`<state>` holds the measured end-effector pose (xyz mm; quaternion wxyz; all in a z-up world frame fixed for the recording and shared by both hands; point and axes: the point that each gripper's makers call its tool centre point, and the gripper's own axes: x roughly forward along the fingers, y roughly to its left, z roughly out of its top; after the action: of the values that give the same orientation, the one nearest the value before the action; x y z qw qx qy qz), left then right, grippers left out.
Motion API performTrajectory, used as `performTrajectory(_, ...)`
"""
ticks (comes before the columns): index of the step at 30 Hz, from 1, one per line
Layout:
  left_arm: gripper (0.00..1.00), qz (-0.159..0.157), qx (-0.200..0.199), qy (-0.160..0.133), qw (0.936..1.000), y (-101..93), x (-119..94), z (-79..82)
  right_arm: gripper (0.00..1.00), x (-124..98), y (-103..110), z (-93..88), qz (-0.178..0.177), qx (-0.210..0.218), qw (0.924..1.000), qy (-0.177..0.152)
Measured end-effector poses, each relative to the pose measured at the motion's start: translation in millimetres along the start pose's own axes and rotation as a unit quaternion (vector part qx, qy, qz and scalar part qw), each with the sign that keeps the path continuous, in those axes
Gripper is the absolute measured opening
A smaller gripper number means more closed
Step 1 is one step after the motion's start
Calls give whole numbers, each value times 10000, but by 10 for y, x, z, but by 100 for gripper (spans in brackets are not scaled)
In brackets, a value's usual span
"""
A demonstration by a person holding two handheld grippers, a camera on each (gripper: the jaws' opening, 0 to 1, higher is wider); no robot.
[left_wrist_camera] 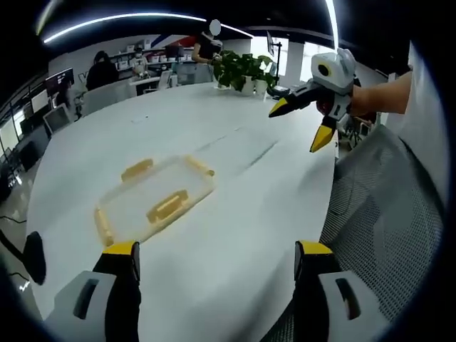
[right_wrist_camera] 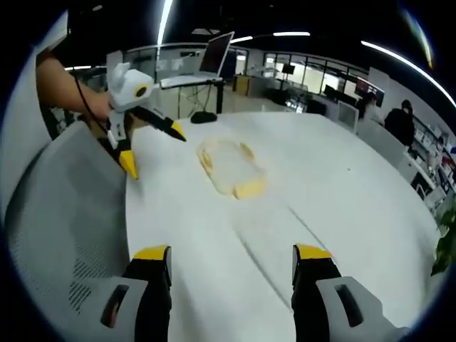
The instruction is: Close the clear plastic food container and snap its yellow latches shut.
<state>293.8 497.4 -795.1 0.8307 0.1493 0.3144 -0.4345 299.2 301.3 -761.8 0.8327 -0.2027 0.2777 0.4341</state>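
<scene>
We see the container [left_wrist_camera: 153, 199] on the table [left_wrist_camera: 242, 214] at 11 o'clock, nearer our left gripper [left_wrist_camera: 217, 267] than our right gripper [right_wrist_camera: 231, 271], both wide and empty.

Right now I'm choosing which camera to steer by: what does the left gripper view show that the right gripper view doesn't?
Left gripper view alone: potted plants at the table's far edge, and the right gripper, open. Right gripper view alone: an open laptop on a raised stand, and the left gripper, open. Both: the clear container with yellow latches on the white table, and a grey mesh chair.
</scene>
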Motion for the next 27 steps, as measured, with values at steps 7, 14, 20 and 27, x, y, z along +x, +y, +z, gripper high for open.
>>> performTrajectory(7,88,-18,48,64,10000,105,22,4,68,85,-56,64,56,-122,9999,21)
performTrajectory(14,88,-47,153,134,9998,173,53,8,68,187,-60,64,166,-253,9995,132)
performTrajectory(20,88,-95,358,270,9990,220,73,-17,68,278,-75,112,261,-387,9987,182)
performTrajectory(27,87,-88,551,366,9978,368,54,-6,68,392,-112,199,350,-384,9985,160)
